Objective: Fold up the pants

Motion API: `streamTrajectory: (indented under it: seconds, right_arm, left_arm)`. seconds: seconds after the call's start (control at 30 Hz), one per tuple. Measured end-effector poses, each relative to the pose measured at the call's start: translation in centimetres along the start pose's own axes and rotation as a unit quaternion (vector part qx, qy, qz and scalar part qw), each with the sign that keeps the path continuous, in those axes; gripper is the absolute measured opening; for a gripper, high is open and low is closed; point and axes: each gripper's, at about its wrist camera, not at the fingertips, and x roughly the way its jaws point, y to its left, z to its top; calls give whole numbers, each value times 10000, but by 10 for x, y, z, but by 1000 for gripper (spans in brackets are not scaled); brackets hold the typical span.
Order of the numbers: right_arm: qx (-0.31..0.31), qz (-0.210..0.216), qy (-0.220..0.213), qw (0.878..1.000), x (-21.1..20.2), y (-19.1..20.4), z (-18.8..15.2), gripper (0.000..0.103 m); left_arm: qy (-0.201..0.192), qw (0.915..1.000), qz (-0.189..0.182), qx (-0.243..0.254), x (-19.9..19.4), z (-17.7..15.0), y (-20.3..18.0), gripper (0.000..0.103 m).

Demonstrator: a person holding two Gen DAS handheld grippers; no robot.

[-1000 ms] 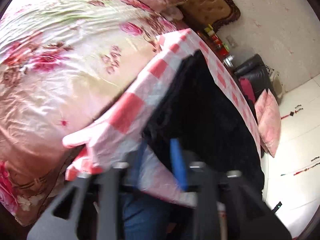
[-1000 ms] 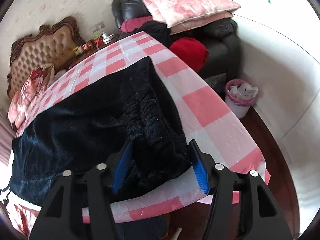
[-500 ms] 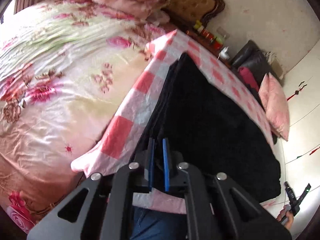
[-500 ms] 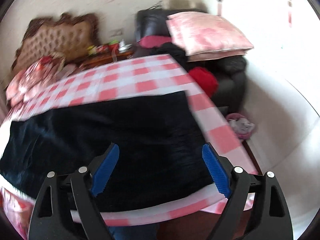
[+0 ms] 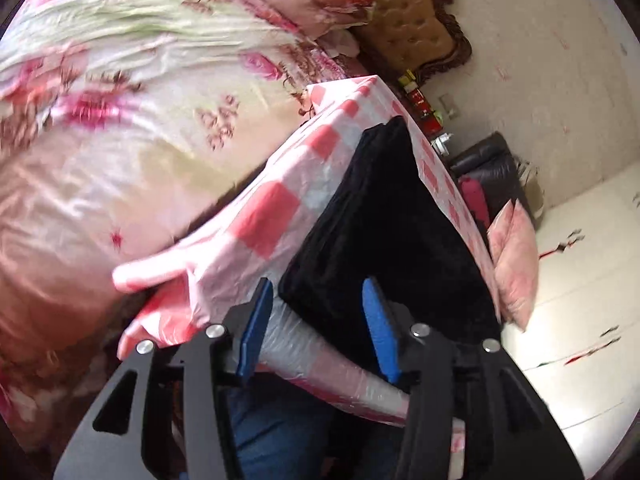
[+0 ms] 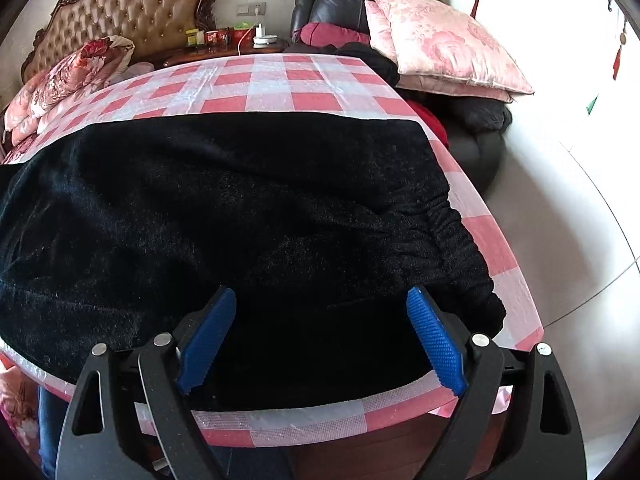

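Black fleecy pants (image 6: 240, 208) lie flat across the red-and-white checked tablecloth (image 6: 308, 80), with the gathered waistband at the right end. My right gripper (image 6: 320, 300) hovers over their near edge, jaws wide open and pressing on nothing. In the left wrist view the other end of the pants (image 5: 384, 216) runs away from me along the table (image 5: 272, 208). My left gripper (image 5: 316, 300) is at that end's near corner. Its jaws are opening: the corner lies between the blue pads (image 5: 256, 320), which do not touch it.
A bed with a floral quilt (image 5: 100, 120) lies left of the table, its tufted headboard (image 6: 128, 4) against the wall. A nightstand with small items (image 6: 240, 36) and a black sofa with pink cushions (image 6: 444, 48) stand behind. The person's jeans (image 5: 280, 436) show below the table edge.
My left gripper, shut on the pants' edge half a second ago, has let go and its jaws stand apart. My right gripper has opened wider and slid along the near edge of the pants.
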Motion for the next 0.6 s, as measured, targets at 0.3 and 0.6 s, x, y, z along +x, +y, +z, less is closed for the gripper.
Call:
streamTrajectory:
  seconds: [0.3, 0.6]
  right_arm:
    - [-430, -356, -377, 9977, -26, 32, 18, 88]
    - [-1172, 760, -508, 9889, -38, 124, 20, 88]
  left_arm:
    - [54, 9991, -379, -180, 9, -2, -1, 50]
    - [192, 9975, -590, -350, 14, -8, -2, 52]
